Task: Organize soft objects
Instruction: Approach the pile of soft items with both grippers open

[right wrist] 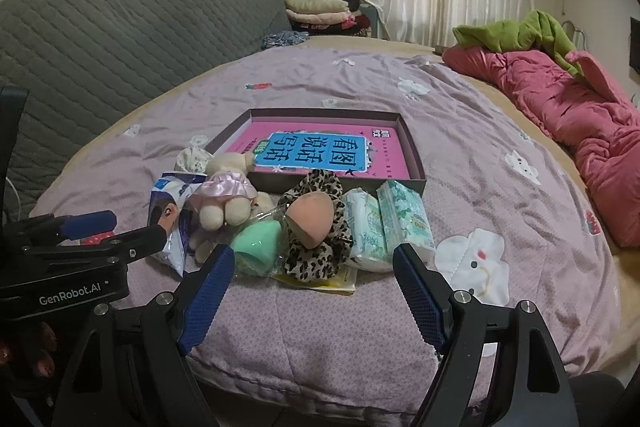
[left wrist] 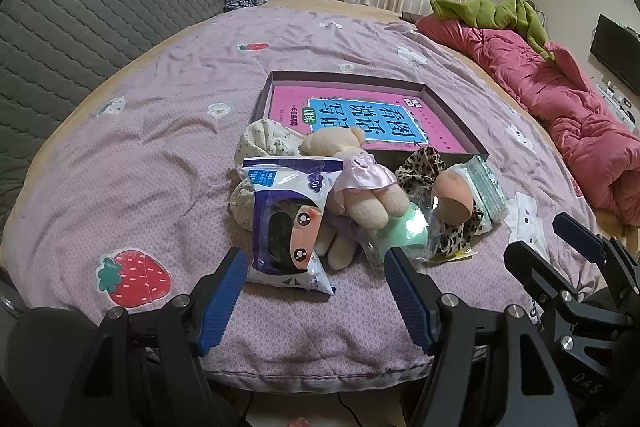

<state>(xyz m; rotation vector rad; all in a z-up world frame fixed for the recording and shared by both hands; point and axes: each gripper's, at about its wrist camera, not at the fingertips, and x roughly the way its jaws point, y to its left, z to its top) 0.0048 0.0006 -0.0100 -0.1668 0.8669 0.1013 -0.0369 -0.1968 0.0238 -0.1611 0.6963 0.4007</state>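
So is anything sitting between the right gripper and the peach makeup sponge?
Nothing solid blocks it. The right gripper is open, with bare bedspread ahead of its fingers. The peach sponge rests on top of the leopard scrunchie, beside the bagged green sponge.

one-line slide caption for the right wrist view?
Open right gripper faces piled soft items, peach sponge on leopard scrunchie, before the box.

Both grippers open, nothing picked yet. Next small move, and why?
Probably ease the right gripper forward and shut it on the peach sponge. Its jaws stand open just short of the pile, the sponge sits on top of the scrunchie, unobstructed, and the box behind is open.
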